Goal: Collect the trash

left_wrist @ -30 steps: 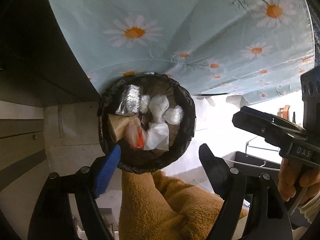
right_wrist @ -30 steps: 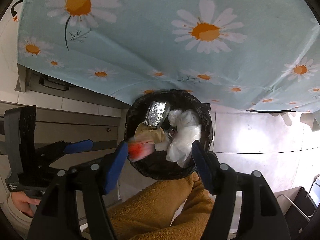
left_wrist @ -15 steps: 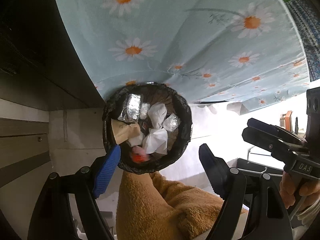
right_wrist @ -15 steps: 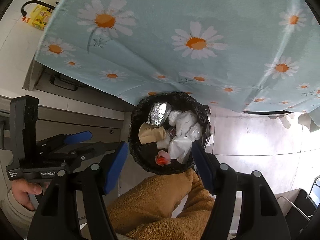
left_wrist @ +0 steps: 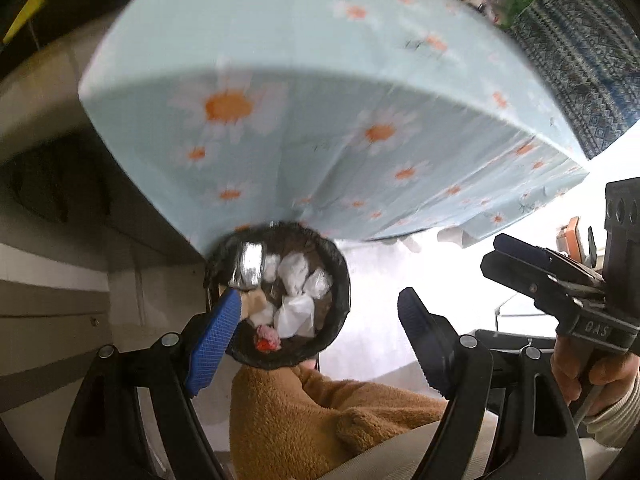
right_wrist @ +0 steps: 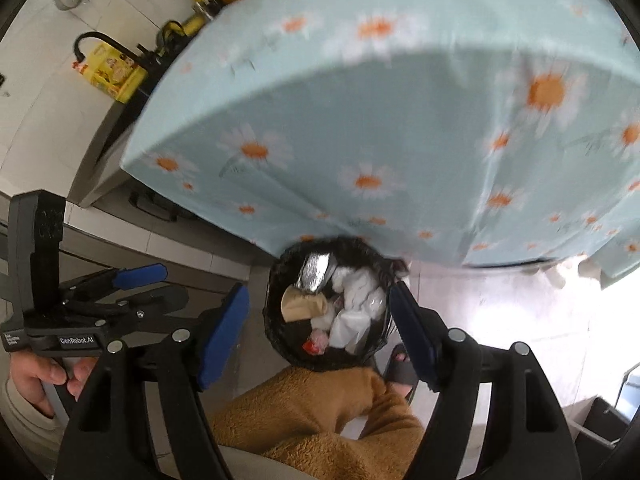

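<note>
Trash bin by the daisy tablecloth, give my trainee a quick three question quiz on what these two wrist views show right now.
1. True or false: the left gripper is shut on a piece of trash.
2. Multiple choice: where does the small red and pink wrapper lie?
A. On the tablecloth
B. Inside the black-lined bin, at the rim nearest the person's knee
C. Between the right gripper's fingers
3. Fill in: the shiny crumpled piece at the far side of the bin looks like ____.

Key
1. False; its jaws stand wide apart with nothing between them.
2. B. The right gripper is also open and empty.
3. Foil.
</note>
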